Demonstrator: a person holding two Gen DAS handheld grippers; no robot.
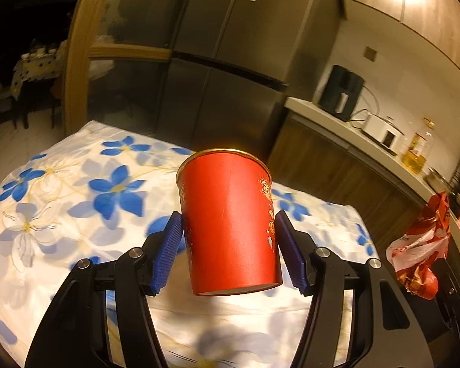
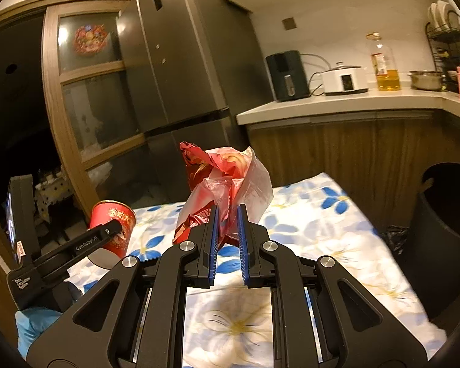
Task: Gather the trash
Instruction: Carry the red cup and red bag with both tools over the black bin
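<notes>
The red paper cup is up off the flowered tablecloth, clamped in the left gripper, tilted a touch with its gold rim away from the camera. Blue ribbed pads press on both sides of the lower wall, jaws standing about halfway apart, filled by the cup. From the right wrist view the same cup shows at the left, held clear of the cloth near the table's left edge, the left gripper's black arm across its front.

Over to the right gripper: jaws nearly together, pinching a crumpled red and clear plastic wrapper. The wrapper bunches up above the fingertips, in the air over the middle of the table. In the left wrist view that wrapper hangs off beyond the table's right edge.

A blue-gloved hand shows at the lower left, under the left gripper's body.

Past the table's right edge stands a dark round bin, mouth open, with a scrap of black bag beside it.

Behind, the grey fridge sits beyond the table's far edge. On the counter: a black appliance at its left end, then a white cooker, an oil bottle, a steel pot toward the corner.
</notes>
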